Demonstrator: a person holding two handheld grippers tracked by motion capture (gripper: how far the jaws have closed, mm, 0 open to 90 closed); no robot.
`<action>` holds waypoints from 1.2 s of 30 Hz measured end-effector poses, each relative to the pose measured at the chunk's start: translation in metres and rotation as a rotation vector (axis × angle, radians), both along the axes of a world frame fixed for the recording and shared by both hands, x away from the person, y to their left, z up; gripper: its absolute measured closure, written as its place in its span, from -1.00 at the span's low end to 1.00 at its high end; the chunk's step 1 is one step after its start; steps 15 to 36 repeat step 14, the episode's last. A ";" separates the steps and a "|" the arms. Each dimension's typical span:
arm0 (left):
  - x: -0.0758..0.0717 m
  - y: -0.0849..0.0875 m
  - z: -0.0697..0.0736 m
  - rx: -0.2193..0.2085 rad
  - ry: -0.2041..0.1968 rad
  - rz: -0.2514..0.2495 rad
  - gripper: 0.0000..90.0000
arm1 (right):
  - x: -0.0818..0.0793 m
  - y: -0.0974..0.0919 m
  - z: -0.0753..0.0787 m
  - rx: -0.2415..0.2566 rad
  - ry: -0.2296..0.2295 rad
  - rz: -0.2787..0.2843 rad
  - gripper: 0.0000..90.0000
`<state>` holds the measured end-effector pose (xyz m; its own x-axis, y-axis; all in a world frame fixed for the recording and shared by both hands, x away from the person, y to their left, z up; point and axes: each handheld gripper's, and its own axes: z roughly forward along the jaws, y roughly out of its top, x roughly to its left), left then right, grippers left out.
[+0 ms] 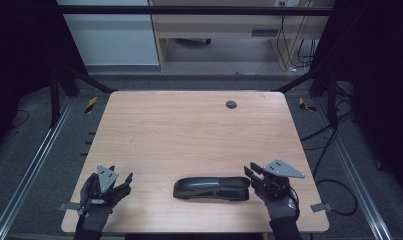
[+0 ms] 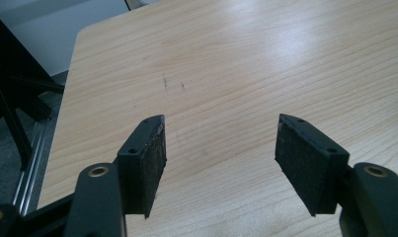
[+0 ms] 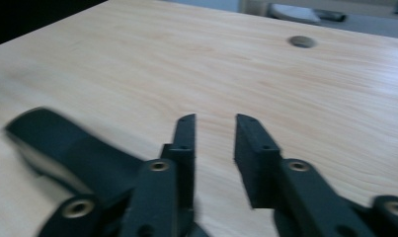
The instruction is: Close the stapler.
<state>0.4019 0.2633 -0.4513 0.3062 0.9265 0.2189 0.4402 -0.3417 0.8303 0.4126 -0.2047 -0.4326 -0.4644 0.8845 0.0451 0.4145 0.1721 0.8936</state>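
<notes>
Now the black stapler (image 1: 212, 188) lies flat near the table's (image 1: 189, 130) front edge, long, glossy, low-slung, just beside the right gripper (image 1: 253, 173), whose jaws stand parted and empty. Left gripper (image 1: 120, 183) rests open too. Close up, the stapler (image 3: 68, 148) smears into blur, partly hidden behind a jaw.

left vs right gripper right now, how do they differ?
The left gripper has bare table around it; the right gripper sits at the end of the black stapler. In its own view the left's jaws gape wider than the right's. Both are open and hold nothing.
</notes>
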 end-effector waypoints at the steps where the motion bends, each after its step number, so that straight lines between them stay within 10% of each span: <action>1: 0.001 0.001 -0.001 -0.005 0.002 0.000 -0.20 | 0.002 -0.004 -0.001 0.000 0.006 -0.019 0.32; 8: 0.011 0.012 -0.012 -0.032 0.041 -0.004 -0.25 | 0.013 -0.035 -0.028 -0.118 0.047 -0.116 -0.20; 13: 0.017 0.023 -0.015 -0.069 0.067 0.013 -0.23 | 0.013 -0.051 -0.041 -0.148 0.108 -0.129 -0.24; 36: 0.018 0.025 -0.015 -0.074 0.068 0.017 -0.23 | 0.013 -0.054 -0.042 -0.150 0.110 -0.133 -0.27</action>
